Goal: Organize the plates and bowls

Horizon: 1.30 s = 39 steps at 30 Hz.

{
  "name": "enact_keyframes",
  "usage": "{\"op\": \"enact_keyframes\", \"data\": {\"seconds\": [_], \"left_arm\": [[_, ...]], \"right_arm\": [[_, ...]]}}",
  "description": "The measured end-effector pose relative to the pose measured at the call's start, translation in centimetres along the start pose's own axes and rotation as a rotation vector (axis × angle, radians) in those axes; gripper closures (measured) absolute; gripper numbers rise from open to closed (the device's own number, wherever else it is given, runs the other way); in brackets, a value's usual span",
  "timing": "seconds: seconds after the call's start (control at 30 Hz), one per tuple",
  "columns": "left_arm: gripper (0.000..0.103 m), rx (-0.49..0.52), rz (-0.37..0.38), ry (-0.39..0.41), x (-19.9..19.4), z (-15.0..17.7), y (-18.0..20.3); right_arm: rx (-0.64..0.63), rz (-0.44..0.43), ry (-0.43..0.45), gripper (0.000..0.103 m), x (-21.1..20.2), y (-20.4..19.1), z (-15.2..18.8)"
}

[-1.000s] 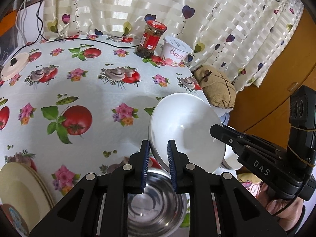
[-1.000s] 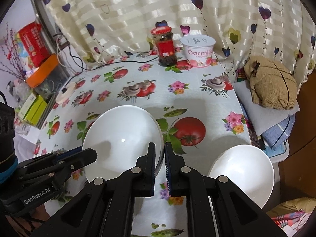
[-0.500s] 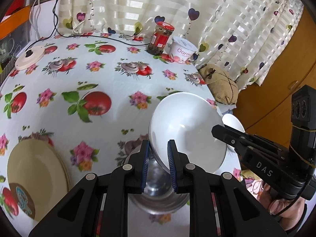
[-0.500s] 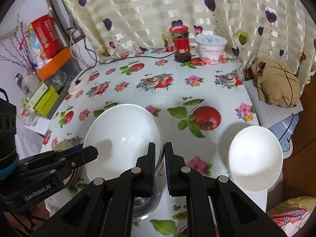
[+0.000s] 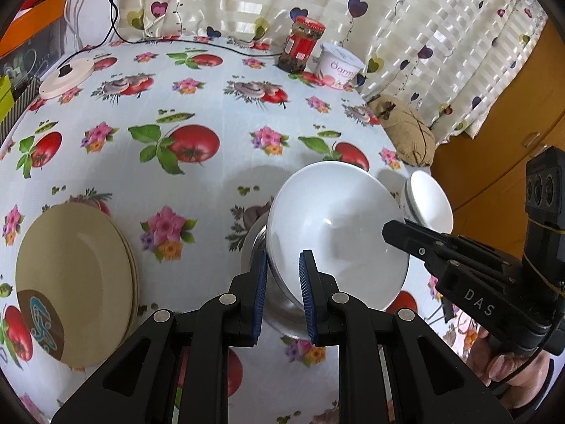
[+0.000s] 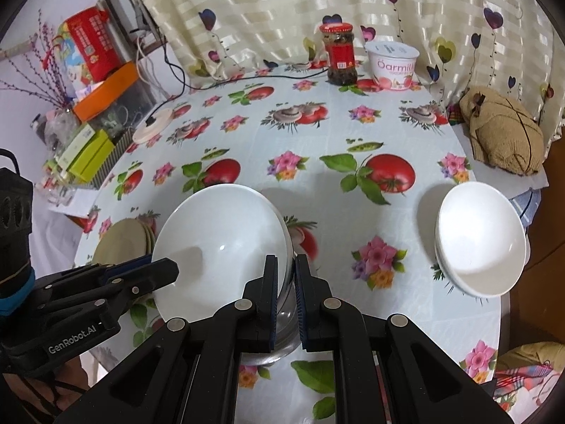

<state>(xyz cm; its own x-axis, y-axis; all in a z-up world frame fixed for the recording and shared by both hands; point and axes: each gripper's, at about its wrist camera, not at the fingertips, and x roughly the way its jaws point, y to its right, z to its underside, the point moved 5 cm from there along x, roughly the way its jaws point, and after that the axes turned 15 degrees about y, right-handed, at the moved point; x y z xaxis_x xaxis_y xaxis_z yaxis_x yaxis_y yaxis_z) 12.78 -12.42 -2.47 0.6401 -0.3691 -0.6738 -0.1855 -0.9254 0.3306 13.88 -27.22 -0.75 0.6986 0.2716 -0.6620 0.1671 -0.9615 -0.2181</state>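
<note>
Left wrist view: a white bowl [image 5: 335,233] is held tilted above a steel bowl [image 5: 282,304] that sits on the table [image 5: 219,162]. The left gripper [image 5: 281,275] pinches the white bowl's near rim, its jaws narrowed onto the wall. The right gripper [image 5: 392,228] reaches in from the right at the opposite rim; from this side I cannot tell its grip.

From the right wrist, the right gripper [image 6: 286,268] has its jaws narrow, clamped on the white bowl's [image 6: 219,243] right edge, with the steel bowl [image 6: 282,325] showing below between the fingers. The left gripper [image 6: 166,268] lies at the bowl's left rim.

A stack of small white bowls [image 6: 480,240] stands well apart at the table's right edge. Cream plates [image 5: 74,279] are stacked on the left side. At the far edge a jar [image 6: 340,53] stands just beside a yogurt tub [image 6: 392,65], before a curtain [image 6: 282,7]. A round lid [image 5: 67,74] lies at the far left.
</note>
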Motion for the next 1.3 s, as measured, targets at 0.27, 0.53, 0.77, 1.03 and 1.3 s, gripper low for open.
{"op": "enact_keyframes", "data": {"seconds": [0.27,0.53,0.77,1.03,1.3], "left_arm": [[0.083,-0.002,-0.011,-0.046,0.7,1.2,-0.4],[0.083,0.004,-0.023,-0.063,1.2,1.5,-0.6],[0.083,0.009,-0.014,-0.06,1.5,1.3,-0.5],[0.083,0.018,0.002,-0.037,1.5,1.0,-0.5],[0.083,0.017,0.01,-0.003,1.0,0.5,-0.5]], "right_arm": [[0.007,-0.004,-0.042,0.093,0.6,0.2,1.3],[0.011,-0.006,-0.072,0.093,1.5,0.3,2.1],[0.018,-0.006,-0.087,0.092,2.1,0.6,2.4],[0.027,-0.004,-0.087,0.089,2.2,0.9,2.3],[0.021,0.003,-0.063,0.078,1.4,1.1,1.8]]}}
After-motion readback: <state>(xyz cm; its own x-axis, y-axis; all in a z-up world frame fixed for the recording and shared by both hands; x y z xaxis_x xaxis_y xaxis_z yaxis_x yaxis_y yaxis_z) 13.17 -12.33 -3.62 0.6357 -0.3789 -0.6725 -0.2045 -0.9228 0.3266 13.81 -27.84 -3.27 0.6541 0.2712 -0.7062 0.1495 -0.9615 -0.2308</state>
